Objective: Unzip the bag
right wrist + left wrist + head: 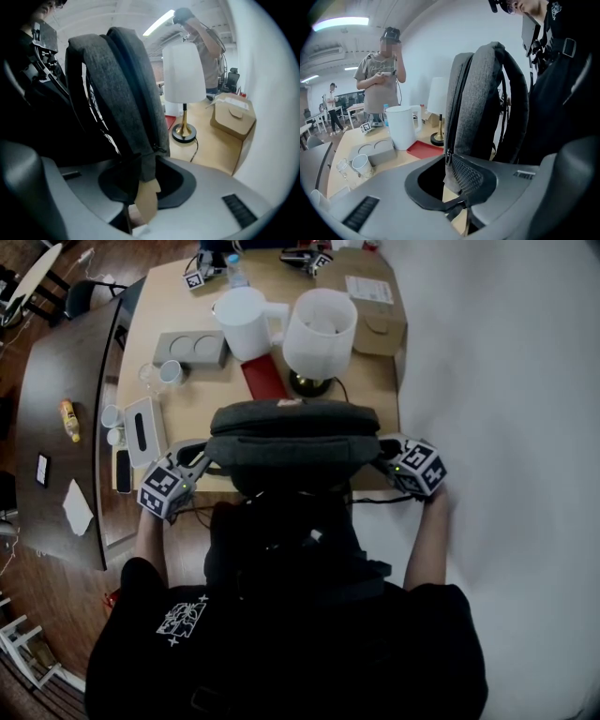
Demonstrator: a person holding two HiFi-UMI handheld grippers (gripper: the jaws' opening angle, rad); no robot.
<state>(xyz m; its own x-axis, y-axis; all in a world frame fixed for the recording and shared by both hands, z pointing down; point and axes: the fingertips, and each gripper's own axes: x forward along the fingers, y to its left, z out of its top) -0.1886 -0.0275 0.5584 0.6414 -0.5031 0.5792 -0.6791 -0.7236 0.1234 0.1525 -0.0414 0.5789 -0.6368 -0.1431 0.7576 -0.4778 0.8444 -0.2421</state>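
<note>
Two grippers (199, 463) (386, 456), bag (291, 439) between them

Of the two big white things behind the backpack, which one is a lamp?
The lamp beside the cardboard box, on a brass foot; the jug has a handle.

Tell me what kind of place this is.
Probably an open office or lab: strip lights overhead, an office chair in the background, and a desk carrying a lamp and box.

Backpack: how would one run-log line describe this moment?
backpack: upright, zip looks shut | left gripper: open around one side | right gripper: open around other side
</note>
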